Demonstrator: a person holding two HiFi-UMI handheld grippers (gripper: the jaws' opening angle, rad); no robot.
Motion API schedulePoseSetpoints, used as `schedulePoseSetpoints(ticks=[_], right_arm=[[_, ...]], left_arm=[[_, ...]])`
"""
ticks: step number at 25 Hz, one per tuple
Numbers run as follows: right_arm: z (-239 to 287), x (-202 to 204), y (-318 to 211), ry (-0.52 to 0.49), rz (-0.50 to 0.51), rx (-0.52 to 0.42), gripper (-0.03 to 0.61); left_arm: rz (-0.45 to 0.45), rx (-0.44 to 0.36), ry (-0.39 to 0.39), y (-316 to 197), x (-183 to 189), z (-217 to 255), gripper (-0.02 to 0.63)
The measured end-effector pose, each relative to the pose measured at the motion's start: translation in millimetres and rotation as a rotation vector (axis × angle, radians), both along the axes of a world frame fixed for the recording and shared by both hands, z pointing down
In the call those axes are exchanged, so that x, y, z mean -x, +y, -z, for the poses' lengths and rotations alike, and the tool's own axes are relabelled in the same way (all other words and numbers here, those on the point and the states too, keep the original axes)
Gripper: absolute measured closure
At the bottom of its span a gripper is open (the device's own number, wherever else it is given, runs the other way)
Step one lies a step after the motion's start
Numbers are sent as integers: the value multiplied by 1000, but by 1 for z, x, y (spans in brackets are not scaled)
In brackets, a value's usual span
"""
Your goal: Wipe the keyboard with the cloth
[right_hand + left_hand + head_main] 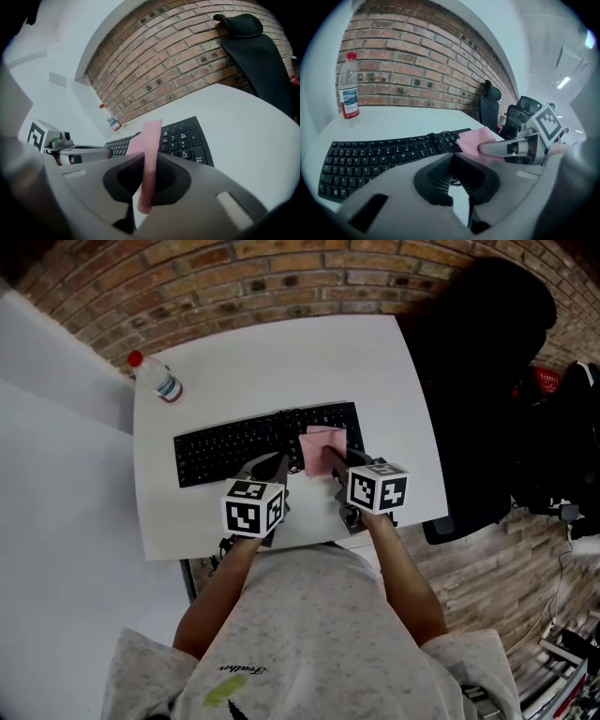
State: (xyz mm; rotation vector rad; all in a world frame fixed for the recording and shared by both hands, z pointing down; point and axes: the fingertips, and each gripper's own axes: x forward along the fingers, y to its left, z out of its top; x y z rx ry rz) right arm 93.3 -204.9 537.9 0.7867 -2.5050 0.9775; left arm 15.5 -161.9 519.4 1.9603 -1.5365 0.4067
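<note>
Now the pink cloth (323,448) is held by the right gripper (330,463). Its fingers are squeezed tight on the cloth, which is seen edge-on between them in the right gripper view. The cloth is laid on the right part of the black keyboard (234,448), touching the keys there.

The keyboard is set on the white desk (281,362) with its long side running from left to right. So most of the keys are found to the left of the cloth, and only a few are found to its right. A wipe along the long side, toward the left, is likely called for next.

The left gripper (278,465) is seen just beside the cloth, by the middle of the keyboard's near edge. Its fingers are pressed together and nothing is held in them. The way could be blocked by it if the cloth is pushed left.

A water bottle (157,379) is stood at the far left corner, apart from the keyboard.
</note>
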Motion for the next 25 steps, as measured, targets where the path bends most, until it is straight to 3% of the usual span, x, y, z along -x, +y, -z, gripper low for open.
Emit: schedulePoseSetpoints(ticks=[25], right_arm=[[0, -78, -40, 51, -156, -3, 557]], left_arm=[[-51, -28, 11, -21, -24, 8, 621]])
